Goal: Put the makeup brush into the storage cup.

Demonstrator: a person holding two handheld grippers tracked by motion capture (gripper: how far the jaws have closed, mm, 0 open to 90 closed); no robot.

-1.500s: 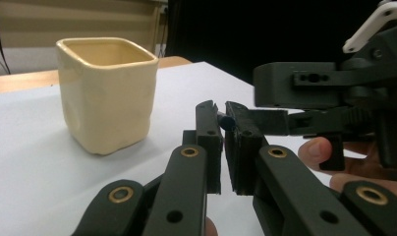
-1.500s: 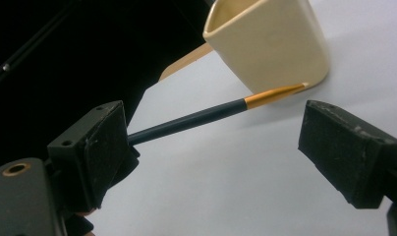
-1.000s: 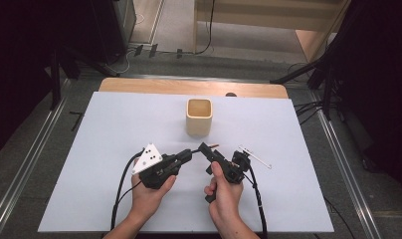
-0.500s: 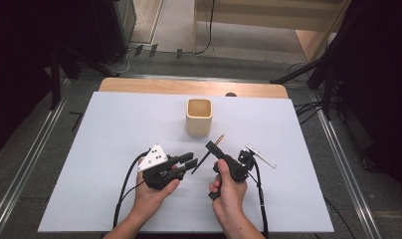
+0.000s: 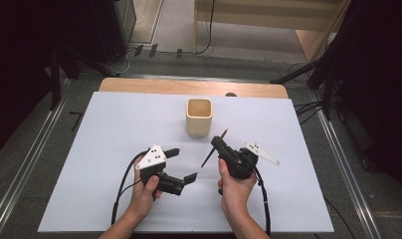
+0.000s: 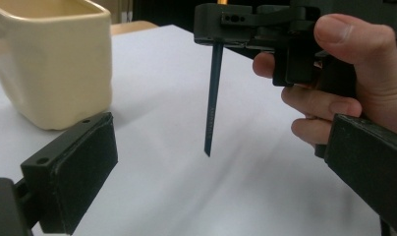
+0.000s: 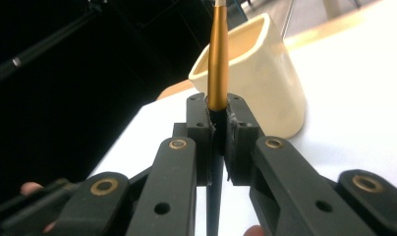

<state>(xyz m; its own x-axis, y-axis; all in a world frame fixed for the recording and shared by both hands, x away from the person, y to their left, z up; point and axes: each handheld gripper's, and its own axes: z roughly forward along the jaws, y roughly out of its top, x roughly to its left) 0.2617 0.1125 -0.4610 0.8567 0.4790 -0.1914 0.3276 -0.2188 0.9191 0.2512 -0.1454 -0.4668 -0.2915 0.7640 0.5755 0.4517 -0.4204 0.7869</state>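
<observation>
The right gripper (image 5: pixel 220 144), at frame centre, is pinching the light, stiff brush (image 5: pixel 209 154) mid-handle; the left gripper's (image 5: pixel 181 165) fingers have just been opening, nothing between them.

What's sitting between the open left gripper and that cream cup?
Nothing: in the high view the white table is bare between the left gripper and the cream cup; the pen hangs farther right, in the right gripper.

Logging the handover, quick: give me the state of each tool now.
Left tool: open, holding nothing; its jaws have just been opening.
Right tool: closed on the brush.
</observation>
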